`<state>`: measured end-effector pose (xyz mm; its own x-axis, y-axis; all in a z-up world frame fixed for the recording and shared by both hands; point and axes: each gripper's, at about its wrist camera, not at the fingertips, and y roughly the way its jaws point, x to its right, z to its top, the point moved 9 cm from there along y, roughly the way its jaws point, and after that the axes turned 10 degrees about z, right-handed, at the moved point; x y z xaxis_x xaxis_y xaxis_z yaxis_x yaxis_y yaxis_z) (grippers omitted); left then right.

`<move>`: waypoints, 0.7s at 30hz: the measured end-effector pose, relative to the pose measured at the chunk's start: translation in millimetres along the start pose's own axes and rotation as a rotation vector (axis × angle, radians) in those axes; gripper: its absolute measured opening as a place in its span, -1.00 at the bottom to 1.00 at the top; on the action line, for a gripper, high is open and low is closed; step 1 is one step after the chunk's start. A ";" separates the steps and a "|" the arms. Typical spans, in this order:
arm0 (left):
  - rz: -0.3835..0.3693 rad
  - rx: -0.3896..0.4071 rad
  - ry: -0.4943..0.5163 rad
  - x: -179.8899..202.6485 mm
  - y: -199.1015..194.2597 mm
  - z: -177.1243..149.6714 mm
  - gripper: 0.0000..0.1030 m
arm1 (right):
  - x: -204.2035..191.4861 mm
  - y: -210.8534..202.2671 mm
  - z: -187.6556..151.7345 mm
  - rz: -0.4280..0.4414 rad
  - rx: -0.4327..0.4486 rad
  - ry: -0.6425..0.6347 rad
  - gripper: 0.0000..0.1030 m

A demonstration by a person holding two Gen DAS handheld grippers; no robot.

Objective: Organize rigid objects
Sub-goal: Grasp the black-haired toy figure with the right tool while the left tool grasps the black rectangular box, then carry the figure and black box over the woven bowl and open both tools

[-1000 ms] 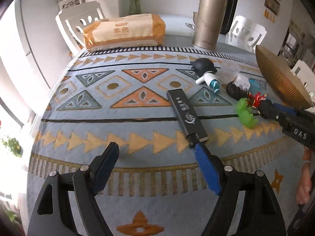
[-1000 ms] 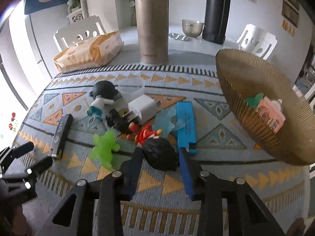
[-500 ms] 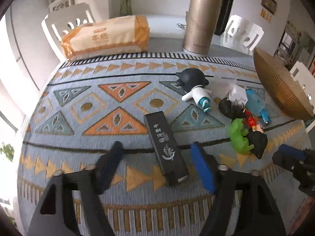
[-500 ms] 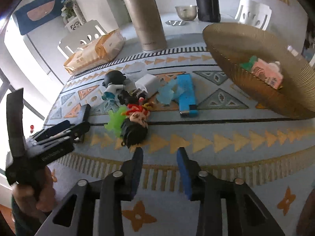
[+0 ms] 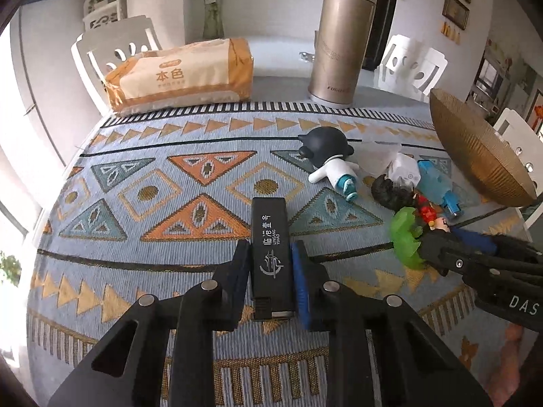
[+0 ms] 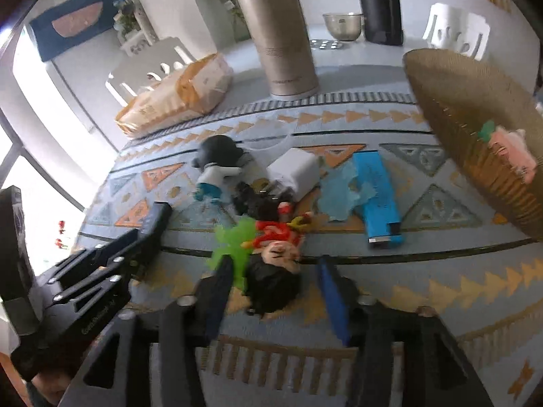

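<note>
— Well, where's your left gripper (image 5: pixel 270 273)?
— Lower centre of its view, jaws now closed in and clamped on the black lighter (image 5: pixel 270 252), which lies flat on the cloth (image 5: pixel 142 203); half a second ago they stood wide.
— Your right gripper (image 6: pixel 276 293)?
— Spread open around the doll (image 6: pixel 273 271); the green toy (image 6: pixel 232 246) crowds its left finger. The basket (image 6: pixel 475 125) sits upper right.

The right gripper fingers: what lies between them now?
In the right wrist view, the black-haired doll figure lies between the open right gripper fingers, head toward the camera, its hair near the black finger. Whether they touch is unclear.
</note>
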<state>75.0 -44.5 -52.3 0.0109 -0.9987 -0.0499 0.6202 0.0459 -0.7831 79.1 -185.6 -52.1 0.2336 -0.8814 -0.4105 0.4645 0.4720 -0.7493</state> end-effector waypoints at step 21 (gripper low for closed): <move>-0.125 0.182 0.067 54.2 -74.2 25.6 -0.58 | 28.0 -147.9 -11.8 -0.065 0.278 0.062 -0.33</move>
<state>49.6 -102.6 19.0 -0.1230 -0.9924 -0.0051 0.7446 -0.0889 -0.6615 6.9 -279.9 41.1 0.1470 -0.9031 -0.4035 0.6948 0.3846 -0.6077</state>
